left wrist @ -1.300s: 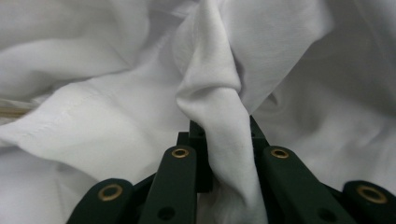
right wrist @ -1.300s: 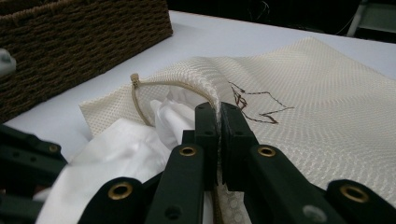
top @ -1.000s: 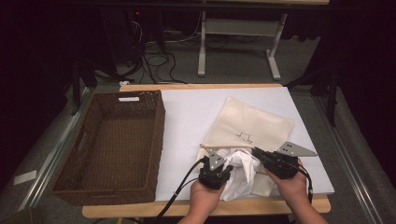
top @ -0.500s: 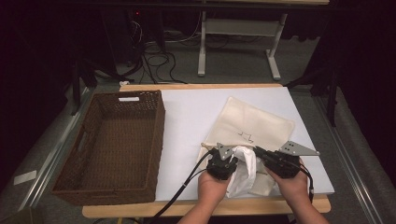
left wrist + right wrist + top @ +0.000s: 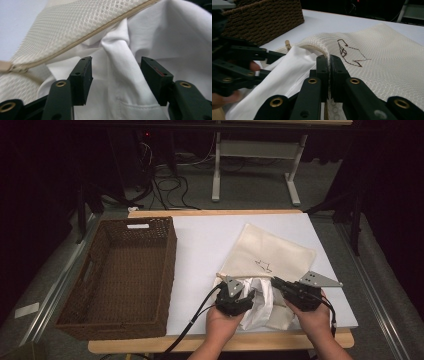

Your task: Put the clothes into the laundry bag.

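A cream mesh bag (image 5: 270,252) with a dark outline drawing lies on the white table (image 5: 210,235). A white shirt (image 5: 260,300) sticks out of its near, zipped mouth. My right gripper (image 5: 280,285) is shut on the bag's upper edge (image 5: 322,48) and holds it lifted. My left gripper (image 5: 240,295) is at the mouth; its jaws have just been opening. In the left gripper view a fold of the shirt (image 5: 112,50) stands between the pads (image 5: 83,72) with gaps on both sides, under the mesh bag (image 5: 75,22).
A brown wicker basket (image 5: 125,270) stands on the table's left side, with nothing in it that I can see. The table's wooden front edge (image 5: 150,342) is near the person's hands. Desk legs and cables lie on the floor behind the table.
The left gripper's jaws have spread apart and released the shirt fold. The right gripper has kept its place and its grip on the bag's edge.
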